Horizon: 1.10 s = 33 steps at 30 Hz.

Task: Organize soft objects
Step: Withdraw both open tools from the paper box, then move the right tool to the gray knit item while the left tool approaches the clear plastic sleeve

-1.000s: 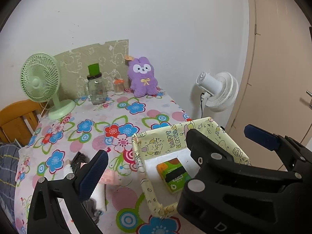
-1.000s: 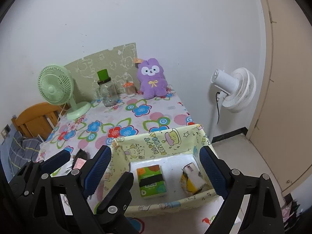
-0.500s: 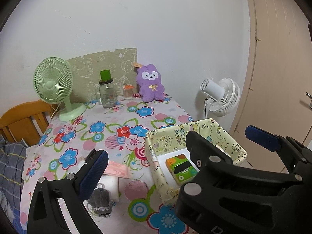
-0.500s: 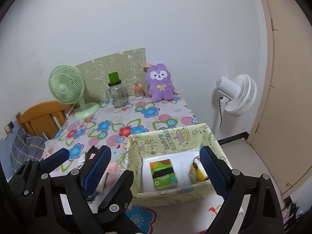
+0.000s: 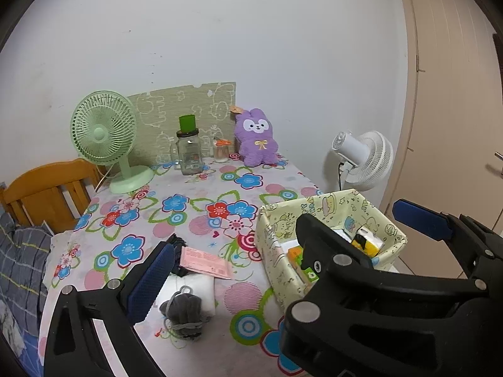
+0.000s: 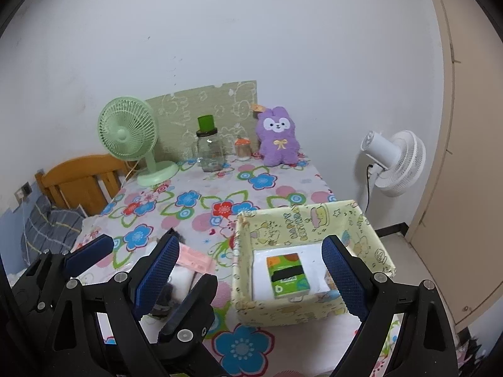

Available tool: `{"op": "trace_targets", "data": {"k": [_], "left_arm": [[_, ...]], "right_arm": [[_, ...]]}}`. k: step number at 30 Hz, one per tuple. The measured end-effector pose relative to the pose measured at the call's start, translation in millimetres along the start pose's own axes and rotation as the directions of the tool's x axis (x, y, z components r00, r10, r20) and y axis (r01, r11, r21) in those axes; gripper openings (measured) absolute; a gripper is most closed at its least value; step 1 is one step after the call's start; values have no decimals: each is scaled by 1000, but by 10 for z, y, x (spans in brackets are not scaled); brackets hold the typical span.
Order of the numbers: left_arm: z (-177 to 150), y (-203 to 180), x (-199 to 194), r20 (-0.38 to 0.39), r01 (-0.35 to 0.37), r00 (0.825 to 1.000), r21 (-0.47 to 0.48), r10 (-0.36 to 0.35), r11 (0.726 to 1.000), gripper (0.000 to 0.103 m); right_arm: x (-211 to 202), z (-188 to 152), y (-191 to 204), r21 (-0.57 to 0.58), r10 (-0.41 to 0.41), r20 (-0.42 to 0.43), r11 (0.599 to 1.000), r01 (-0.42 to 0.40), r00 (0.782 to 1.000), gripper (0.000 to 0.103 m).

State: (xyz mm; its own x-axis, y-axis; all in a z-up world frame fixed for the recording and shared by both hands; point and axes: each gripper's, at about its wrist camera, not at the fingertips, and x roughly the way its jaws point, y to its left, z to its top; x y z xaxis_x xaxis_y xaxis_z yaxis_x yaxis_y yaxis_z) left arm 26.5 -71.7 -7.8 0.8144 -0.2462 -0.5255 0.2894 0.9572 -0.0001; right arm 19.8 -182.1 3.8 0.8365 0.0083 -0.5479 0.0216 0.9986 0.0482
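Observation:
A yellow patterned box (image 5: 276,270) (image 6: 301,216) sits at the table's near right. It holds a green tissue pack (image 6: 287,275) and a yellow and black pack (image 5: 367,243). Left of the box lie a grey knitted bundle (image 5: 184,311), a white folded cloth (image 5: 201,287) and a pink packet (image 5: 204,262) (image 6: 193,257). A purple plush rabbit (image 5: 256,138) (image 6: 278,136) sits at the back by the wall. My left gripper (image 5: 283,245) is open and empty above the near edge. My right gripper (image 6: 251,270) is open and empty, above the box.
A green desk fan (image 5: 107,135), a glass jar with a green cap (image 5: 188,150) and a small orange-lidded jar (image 5: 220,150) stand at the back of the floral table (image 5: 188,207). A white floor fan (image 5: 364,157) stands right; a wooden chair (image 5: 44,188) left.
Both grippers have pulled back and risen from the table, so the box and the soft items look farther away. Both stay open and empty.

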Motion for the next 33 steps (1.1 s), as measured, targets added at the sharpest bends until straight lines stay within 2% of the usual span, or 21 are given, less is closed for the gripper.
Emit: {"op": "trace_targets", "data": {"k": [20, 33], "left_arm": [[-389, 507, 48, -24, -17, 1000, -55, 15, 998, 98], [-666, 920, 221, -98, -67, 994, -93, 58, 993, 94]], "right_arm": [[209, -315, 483, -49, 61, -16, 997, -61, 998, 94], [564, -528, 871, -64, 129, -110, 989, -137, 986, 94]]}}
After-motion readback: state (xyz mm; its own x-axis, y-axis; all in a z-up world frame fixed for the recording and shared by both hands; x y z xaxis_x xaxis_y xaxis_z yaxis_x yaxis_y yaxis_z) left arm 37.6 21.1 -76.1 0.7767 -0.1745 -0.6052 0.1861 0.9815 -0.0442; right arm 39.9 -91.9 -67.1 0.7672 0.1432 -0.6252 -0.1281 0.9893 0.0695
